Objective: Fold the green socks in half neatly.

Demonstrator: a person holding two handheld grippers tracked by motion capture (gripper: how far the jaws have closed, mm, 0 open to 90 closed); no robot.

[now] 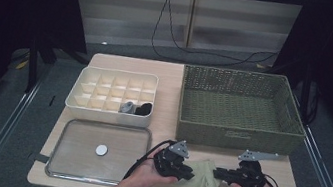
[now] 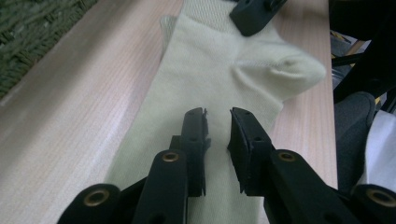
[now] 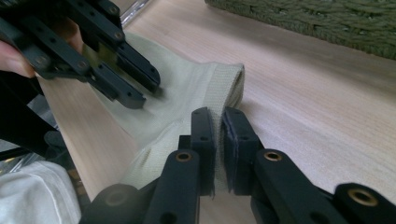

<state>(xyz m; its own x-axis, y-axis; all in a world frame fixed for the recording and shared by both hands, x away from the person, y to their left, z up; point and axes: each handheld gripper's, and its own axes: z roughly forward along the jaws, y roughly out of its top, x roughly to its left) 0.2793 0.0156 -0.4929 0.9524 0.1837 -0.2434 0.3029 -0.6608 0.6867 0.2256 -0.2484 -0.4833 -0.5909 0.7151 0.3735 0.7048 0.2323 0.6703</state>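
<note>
A pale green sock (image 1: 203,176) lies flat near the table's front edge between my two grippers. My left gripper (image 1: 188,174) comes at it from the left. Its jaws (image 2: 217,114) stand a little apart, pinched on the foot part of the sock (image 2: 224,70), with the heel bulging beyond them. My right gripper (image 1: 217,172) reaches in from the right and is shut on the ribbed cuff (image 3: 229,88), which stands up between its jaws (image 3: 217,115). The left gripper (image 3: 135,86) lies across the sock (image 3: 182,98) in the right gripper view.
A green woven basket (image 1: 228,136) stands at the back right. A white divider box (image 1: 91,79) at the back left holds a grey item (image 1: 127,106) and a black item (image 1: 144,108). A metal tray (image 1: 67,131) with a white disc (image 1: 101,150) lies front left.
</note>
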